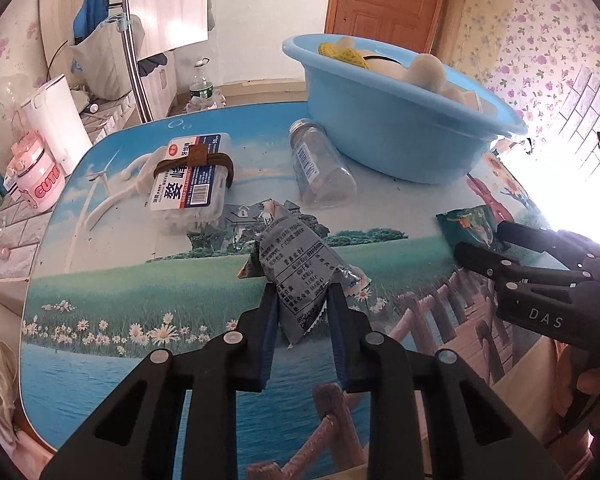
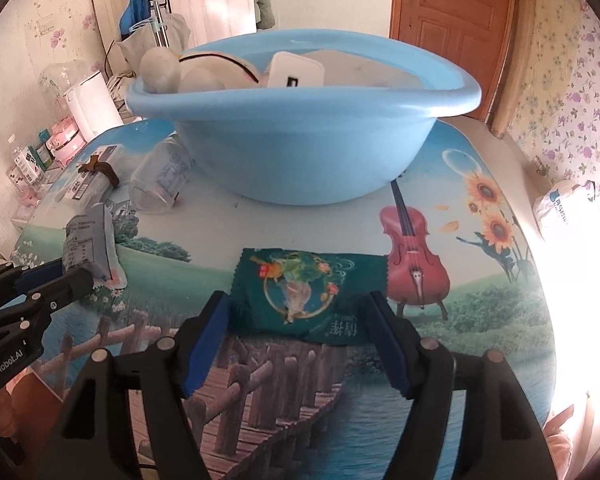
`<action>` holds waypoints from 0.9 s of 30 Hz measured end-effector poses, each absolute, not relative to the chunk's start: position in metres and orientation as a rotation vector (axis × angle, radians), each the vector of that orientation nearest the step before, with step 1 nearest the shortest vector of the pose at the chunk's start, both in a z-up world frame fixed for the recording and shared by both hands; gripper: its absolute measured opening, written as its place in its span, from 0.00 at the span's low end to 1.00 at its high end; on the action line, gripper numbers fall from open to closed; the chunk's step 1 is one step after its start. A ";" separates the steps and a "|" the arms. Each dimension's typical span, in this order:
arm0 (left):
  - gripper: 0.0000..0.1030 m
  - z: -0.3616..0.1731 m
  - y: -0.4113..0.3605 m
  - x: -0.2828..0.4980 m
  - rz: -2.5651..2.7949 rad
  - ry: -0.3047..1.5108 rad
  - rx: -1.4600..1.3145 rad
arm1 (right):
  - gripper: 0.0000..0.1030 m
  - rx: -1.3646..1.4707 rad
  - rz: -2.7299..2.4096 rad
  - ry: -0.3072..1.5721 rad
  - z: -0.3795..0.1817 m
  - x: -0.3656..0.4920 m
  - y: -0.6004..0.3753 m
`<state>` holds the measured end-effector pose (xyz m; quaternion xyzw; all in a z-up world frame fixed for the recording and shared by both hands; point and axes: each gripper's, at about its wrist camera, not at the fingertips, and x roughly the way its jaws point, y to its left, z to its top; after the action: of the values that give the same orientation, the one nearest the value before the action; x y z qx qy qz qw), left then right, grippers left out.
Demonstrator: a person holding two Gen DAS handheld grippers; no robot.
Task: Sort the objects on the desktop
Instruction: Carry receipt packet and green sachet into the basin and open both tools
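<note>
Left wrist view: the left gripper [image 1: 302, 304] clamps the grey packet [image 1: 296, 268] at frame centre, lift clear toward the blue basin [image 1: 400, 136]; right wrist view: the right gripper [image 2: 300, 320], wide open, straddles the green packet [image 2: 304, 292] lying lower centre, so close squarely.

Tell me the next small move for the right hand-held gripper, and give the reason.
Probably close the right hand-held gripper on the green packet. Its open fingers already straddle the packet, which lies flat on the table. The left hand-held gripper already pinches the grey packet, and the blue basin just beyond holds other items, so it looks like the drop spot.
</note>
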<state>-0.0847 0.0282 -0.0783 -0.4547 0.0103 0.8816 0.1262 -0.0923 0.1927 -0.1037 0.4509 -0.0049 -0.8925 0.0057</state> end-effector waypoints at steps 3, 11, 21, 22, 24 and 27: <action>0.21 -0.079 0.031 -0.086 2.579 0.068 -1.310 | 0.45 1.369 -2.796 0.038 -0.101 -0.091 0.187; 0.16 -0.061 0.028 -0.079 2.571 0.030 -1.271 | 0.42 1.288 -2.749 -0.040 -0.083 -0.079 0.190; 0.16 -0.012 0.028 -0.062 2.604 -0.013 -1.178 | 0.42 1.095 -2.700 -0.085 -0.028 -0.056 0.180; 0.16 -0.007 0.029 -0.062 2.607 -0.018 -1.162 | 0.42 1.078 -2.702 -0.082 -0.023 -0.056 0.178; 0.16 0.004 0.031 -0.064 2.609 -0.030 -1.128 | 0.42 1.047 -2.705 -0.081 -0.015 -0.057 0.177; 0.16 0.015 0.040 -0.070 2.601 -0.024 -1.077 | 0.42 1.015 -2.715 -0.091 -0.007 -0.063 0.182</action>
<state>-0.0700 0.0400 0.0154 -0.3774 -0.0083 0.9116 0.1626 -0.0628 0.1817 -0.0073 0.3474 -0.0310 -0.9294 0.1206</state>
